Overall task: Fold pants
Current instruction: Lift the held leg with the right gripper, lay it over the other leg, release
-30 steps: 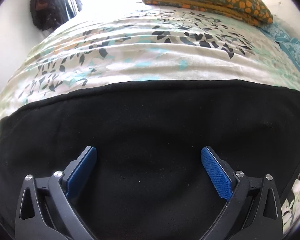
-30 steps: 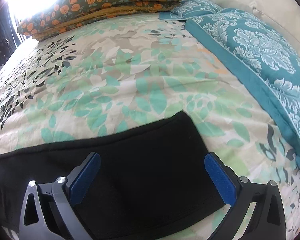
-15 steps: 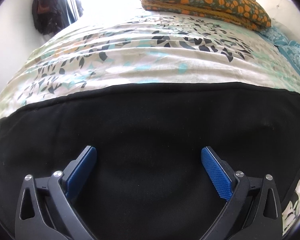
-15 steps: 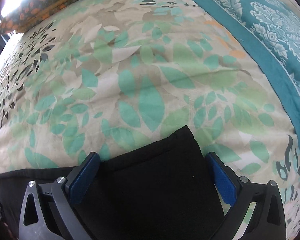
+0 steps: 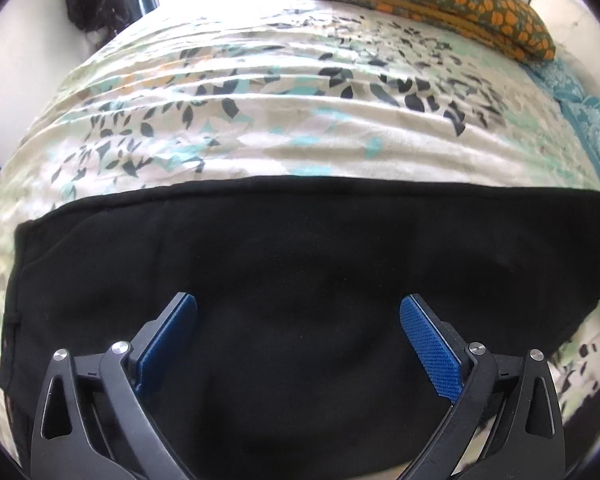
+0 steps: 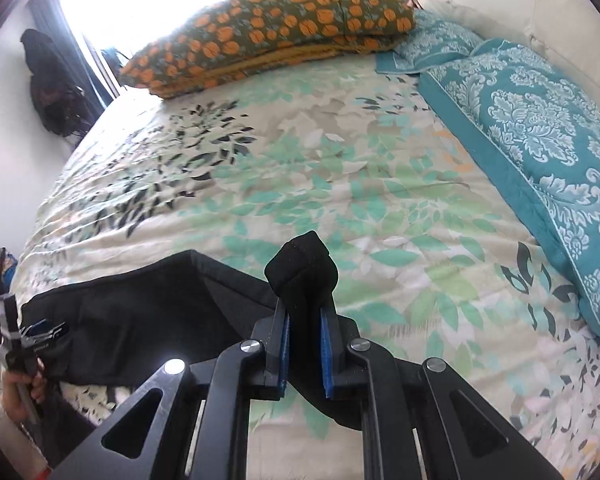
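Black pants point(image 5: 300, 280) lie across the near part of a floral bedspread point(image 5: 284, 112). My left gripper point(image 5: 298, 320) is open and hovers low over the wide part of the pants, its blue pads apart. My right gripper point(image 6: 303, 320) is shut on the end of the pants point(image 6: 302, 268), with a bunch of black cloth sticking up between the pads, lifted off the bed. The rest of the pants point(image 6: 132, 320) trails left and down to the bed. The other hand-held gripper point(image 6: 24, 344) shows at the far left in the right wrist view.
A folded orange-flowered quilt point(image 6: 268, 36) lies at the far side of the bed. Teal patterned pillows point(image 6: 540, 136) line the right side below a white headboard point(image 6: 560, 12). Dark clothes point(image 6: 48, 80) hang by the window on the left.
My right gripper went from open over the pants' end to shut on it and has lifted it up. My left gripper stayed open over the pants.
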Tool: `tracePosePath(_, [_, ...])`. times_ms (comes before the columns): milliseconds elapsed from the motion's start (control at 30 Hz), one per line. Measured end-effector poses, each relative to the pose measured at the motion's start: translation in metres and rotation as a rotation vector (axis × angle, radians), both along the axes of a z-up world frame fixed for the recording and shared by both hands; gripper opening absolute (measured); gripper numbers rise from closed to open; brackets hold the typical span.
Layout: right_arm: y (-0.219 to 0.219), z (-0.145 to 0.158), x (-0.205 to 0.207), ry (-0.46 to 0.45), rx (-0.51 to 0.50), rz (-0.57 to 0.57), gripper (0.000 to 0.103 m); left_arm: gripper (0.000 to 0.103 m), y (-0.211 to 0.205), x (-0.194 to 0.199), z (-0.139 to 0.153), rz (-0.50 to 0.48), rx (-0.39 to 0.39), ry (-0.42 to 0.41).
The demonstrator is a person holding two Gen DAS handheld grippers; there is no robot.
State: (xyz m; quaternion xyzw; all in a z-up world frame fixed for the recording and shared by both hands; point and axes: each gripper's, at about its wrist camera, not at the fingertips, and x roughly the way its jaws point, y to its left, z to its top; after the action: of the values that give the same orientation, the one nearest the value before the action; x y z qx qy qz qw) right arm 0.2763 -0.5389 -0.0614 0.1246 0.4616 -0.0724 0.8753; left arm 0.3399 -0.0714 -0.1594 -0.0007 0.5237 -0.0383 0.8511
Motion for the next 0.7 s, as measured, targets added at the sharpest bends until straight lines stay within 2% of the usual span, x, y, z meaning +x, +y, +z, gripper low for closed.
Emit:
tracePosePath(67, [0.014,0.014,-0.039,-0.051,0.038,0.015,0.012,0.102,0.015,-0.017,0.017,-0.007,-0.050,-0.007])
tracePosePath(133, [0.027,0.018,-0.080,-0.090,0.074,0.009,0.012,0.102,0.030,-0.036,0.027,-0.011,-0.066,-0.008])
tracePosePath(233, [0.042,0.008,-0.133,-0.129,0.110,-0.025,0.013,0.102,0.048,-0.062,0.023,-0.018,-0.034,0.022])
tracePosePath(333, [0.049,-0.014,-0.167,-0.146,0.169,-0.084,0.013,0.102,0.063,-0.081,0.010,0.000,-0.009,0.074])
tracePosePath(433, [0.053,-0.032,-0.188,-0.162,0.195,-0.139,0.013,0.102,0.072,-0.091,0.004,0.040,-0.049,0.112])
tracePosePath(567, [0.059,-0.033,-0.202,-0.238,0.188,-0.182,0.013,0.102,0.064,-0.085,0.015,0.060,-0.113,0.108])
tracePosePath(633, [0.063,-0.029,-0.207,-0.284,0.162,-0.196,0.013,0.102,0.057,-0.071,0.024,0.064,-0.170,0.094])
tracePosePath(700, [0.069,-0.024,-0.210,-0.325,0.138,-0.205,0.013,0.102,0.053,-0.051,0.032,0.075,-0.260,0.092])
